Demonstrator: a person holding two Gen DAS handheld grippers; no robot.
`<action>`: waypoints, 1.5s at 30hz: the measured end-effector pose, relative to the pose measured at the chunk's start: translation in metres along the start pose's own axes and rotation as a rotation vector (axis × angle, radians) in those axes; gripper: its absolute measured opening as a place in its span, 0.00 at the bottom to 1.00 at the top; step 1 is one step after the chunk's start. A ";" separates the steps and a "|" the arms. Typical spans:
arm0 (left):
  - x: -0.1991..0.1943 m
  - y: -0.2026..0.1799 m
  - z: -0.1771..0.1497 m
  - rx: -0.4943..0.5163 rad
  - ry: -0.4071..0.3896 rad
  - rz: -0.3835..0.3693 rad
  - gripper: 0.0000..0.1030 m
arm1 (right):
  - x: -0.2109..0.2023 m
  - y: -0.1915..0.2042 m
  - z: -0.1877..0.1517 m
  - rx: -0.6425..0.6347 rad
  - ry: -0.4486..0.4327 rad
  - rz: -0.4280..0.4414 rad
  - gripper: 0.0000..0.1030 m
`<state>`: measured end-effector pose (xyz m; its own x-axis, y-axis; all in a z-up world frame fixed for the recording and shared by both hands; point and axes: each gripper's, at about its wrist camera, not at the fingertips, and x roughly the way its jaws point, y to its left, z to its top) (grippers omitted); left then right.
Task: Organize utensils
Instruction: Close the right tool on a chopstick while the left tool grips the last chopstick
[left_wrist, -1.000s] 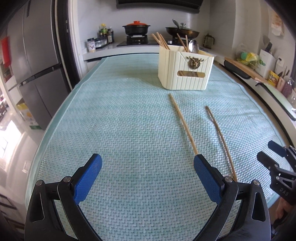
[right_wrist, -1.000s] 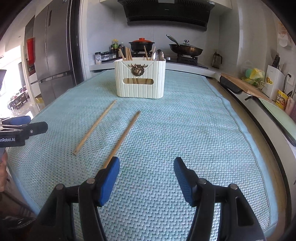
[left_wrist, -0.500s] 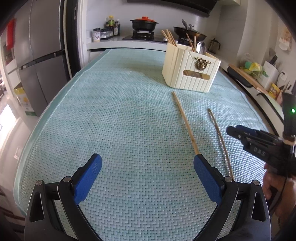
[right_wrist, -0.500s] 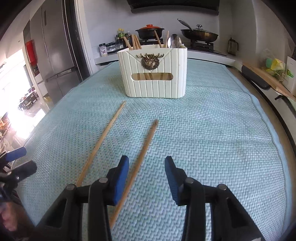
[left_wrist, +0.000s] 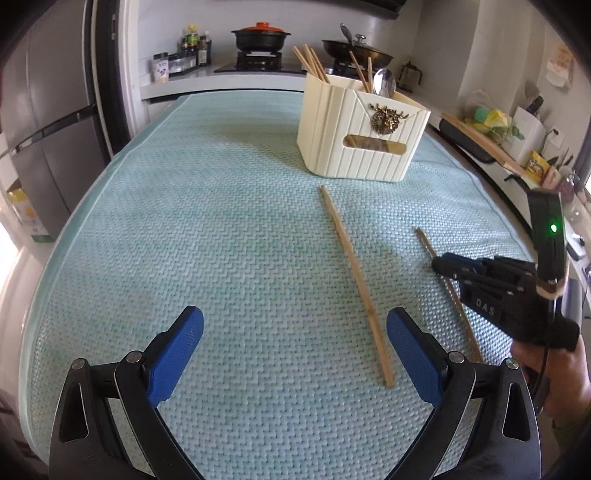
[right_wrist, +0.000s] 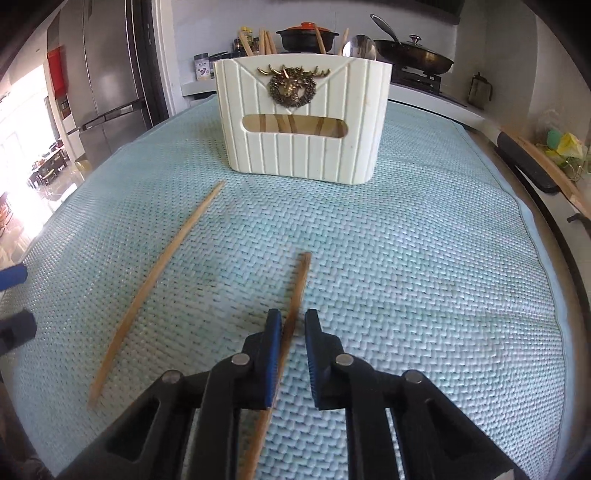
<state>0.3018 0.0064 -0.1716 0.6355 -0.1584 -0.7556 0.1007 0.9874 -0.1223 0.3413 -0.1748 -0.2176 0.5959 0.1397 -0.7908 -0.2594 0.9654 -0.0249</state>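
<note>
The right gripper (right_wrist: 291, 325) straddles a wooden chopstick (right_wrist: 297, 291) lying on the blue mat (right_wrist: 424, 266), jaws nearly pinched but not touching; best close squarely mid-shaft before lifting toward the holder (right_wrist: 301, 118).

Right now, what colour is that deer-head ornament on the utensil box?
Dark brassy gold, against the cream ribbed utensil box. The deer-head ornament shows best in the right wrist view.

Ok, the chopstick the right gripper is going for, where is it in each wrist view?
Left wrist: chopstick at right, mostly hidden under the right gripper.
Right wrist: lower centre, running between the still slightly parted blue fingers.
Shared landmark: the cream utensil holder with the deer emblem, beyond its tip.
</note>
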 end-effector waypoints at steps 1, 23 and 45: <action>0.007 -0.002 0.007 0.004 0.007 -0.016 0.97 | -0.003 -0.003 -0.003 -0.001 -0.001 -0.007 0.12; 0.129 -0.038 0.083 0.140 0.166 0.039 0.78 | -0.002 -0.042 0.003 0.050 0.047 -0.010 0.12; 0.093 -0.027 0.116 0.098 0.066 -0.106 0.04 | -0.011 -0.085 0.071 0.184 -0.092 0.147 0.05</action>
<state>0.4469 -0.0344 -0.1645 0.5659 -0.2579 -0.7831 0.2407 0.9601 -0.1422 0.4106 -0.2426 -0.1639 0.6307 0.2928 -0.7187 -0.2110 0.9559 0.2043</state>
